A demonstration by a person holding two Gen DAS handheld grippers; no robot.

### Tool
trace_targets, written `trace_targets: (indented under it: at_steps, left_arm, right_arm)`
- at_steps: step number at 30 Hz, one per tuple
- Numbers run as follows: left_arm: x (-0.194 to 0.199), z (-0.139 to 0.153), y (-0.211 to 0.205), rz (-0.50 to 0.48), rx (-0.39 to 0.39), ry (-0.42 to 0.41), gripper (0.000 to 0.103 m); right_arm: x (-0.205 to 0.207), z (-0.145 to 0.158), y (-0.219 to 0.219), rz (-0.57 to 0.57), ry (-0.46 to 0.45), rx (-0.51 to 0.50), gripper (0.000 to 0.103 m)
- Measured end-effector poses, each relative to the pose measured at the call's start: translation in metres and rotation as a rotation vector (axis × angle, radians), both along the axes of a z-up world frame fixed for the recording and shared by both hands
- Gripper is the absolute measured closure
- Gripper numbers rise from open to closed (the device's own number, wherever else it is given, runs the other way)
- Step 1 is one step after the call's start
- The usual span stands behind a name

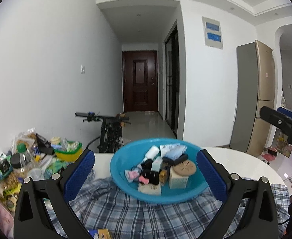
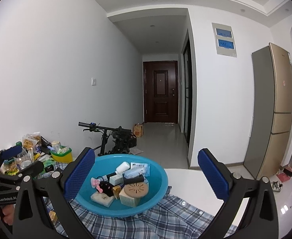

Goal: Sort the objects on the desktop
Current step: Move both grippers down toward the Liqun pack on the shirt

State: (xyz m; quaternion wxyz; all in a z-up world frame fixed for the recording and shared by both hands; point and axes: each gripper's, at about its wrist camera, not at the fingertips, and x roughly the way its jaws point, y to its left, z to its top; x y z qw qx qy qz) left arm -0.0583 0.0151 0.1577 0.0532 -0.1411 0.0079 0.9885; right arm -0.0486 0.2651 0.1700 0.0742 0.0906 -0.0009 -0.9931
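Both tongs spread wide, nothing between the pads.

Left tongs [image 1: 146, 171] sit low-centre in the left wrist view. The blue basin [image 1: 124, 171] lies straight ahead of them, framed almost evenly between the two blue pads [image 1: 79, 174], resting on a plaid cloth [image 1: 126, 213] over the white surface [image 1: 235, 163]. The basin holds the small stuff to sort: white bottle [image 1: 152, 151], light blue tube [image 1: 175, 151], round tan perforated lid [image 1: 185, 167] on a pale box [image 1: 178, 181], pink bow clip [image 1: 131, 174], soap-like bar [image 1: 149, 189].

Right tongs [image 2: 146, 175] also face the basin [image 2: 158, 181], but in the right wrist view it sits left of centre, its rim partly hidden behind the left-hand pad [image 2: 80, 174]; bare surface lies ahead of the right-hand pad. So the left tongs look better lined up on the basin, and the right would need a shift toward frame left. Which is actually closer I can't tell.

Key relation: targets are forward and below both tongs, piled tight and touching. The black cylinder [image 2: 133, 179] has its long axis running left-right across the frame, so closing across it probably needs a wrist turn.

A second heap, snack packs and a yellow-green tub [image 1: 68, 152], lies at the left edge of the left view, well apart from the basin. The left tongs also show at the lower left of the right view.
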Motion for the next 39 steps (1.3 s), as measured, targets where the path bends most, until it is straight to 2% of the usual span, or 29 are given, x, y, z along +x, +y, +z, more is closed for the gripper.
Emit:
trace_targets:
  at_steps: [6, 12, 22, 29, 33, 39]
  left_arm:
    - [-0.004, -0.025, -0.011, 0.026, 0.069, -0.055, 0.000]
    - [0.003, -0.052, -0.003, 0.052, -0.024, -0.051, 0.000]
    - [0.019, -0.092, -0.007, 0.038, 0.008, -0.081, 0.000]
    - [0.030, -0.118, -0.011, 0.049, 0.000, -0.084, 0.000]
    - [0.030, -0.126, -0.009, 0.060, -0.010, -0.080, 0.000]
    - [0.032, -0.135, -0.014, 0.085, -0.009, -0.055, 0.000]
  right_arm:
    - [0.000, -0.022, 0.001, 0.001, -0.051, -0.004, 0.000]
    - [0.010, -0.044, 0.001, 0.007, -0.056, -0.009, 0.000]
    - [0.026, -0.085, -0.003, 0.041, -0.068, -0.025, 0.000]
    - [0.037, -0.118, 0.001, 0.019, -0.077, -0.037, 0.000]
    - [0.036, -0.132, 0.005, 0.018, -0.094, -0.046, 0.000]
    - [0.032, -0.146, 0.000, 0.018, -0.073, -0.018, 0.000]
